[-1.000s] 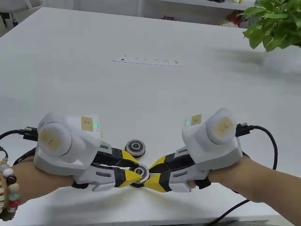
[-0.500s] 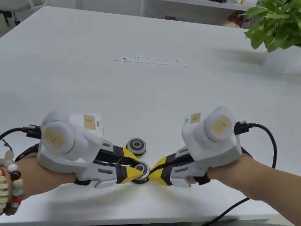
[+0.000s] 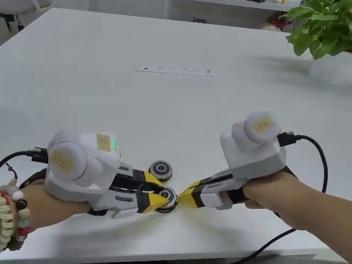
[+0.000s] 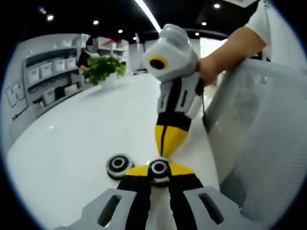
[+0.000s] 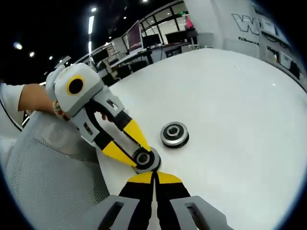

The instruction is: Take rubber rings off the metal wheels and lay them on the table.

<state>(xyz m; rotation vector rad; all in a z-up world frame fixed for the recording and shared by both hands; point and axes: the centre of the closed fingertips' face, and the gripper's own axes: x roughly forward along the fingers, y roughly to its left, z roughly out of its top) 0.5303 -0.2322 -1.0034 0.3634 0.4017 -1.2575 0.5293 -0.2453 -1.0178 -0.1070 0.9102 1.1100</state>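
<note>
Left gripper (image 3: pixel 163 199) pinching a metal wheel (image 3: pixel 168 196) between yellow tips, near the table (image 3: pixel 165 104) front edge. Right gripper (image 3: pixel 185 199) pressed together, tips touching that wheel's rim. Second wheel (image 3: pixel 160 169) lying just beside.

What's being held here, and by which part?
Left hand-held gripper clamps a wheel across its rim. Right hand-held gripper is shut, tips at that rim; a grip there cannot be told.

Large "W" legible in wall lettering (image 4: pixel 13 94) in left gripper view, and on a wall sign (image 5: pixel 245 21) in right gripper view; smaller line beneath unreadable. Yellow stickers (image 3: pixel 102 143) atop left gripper (image 3: pixel 161 199) and right gripper (image 3: pixel 186 198): print too blurred.
</note>
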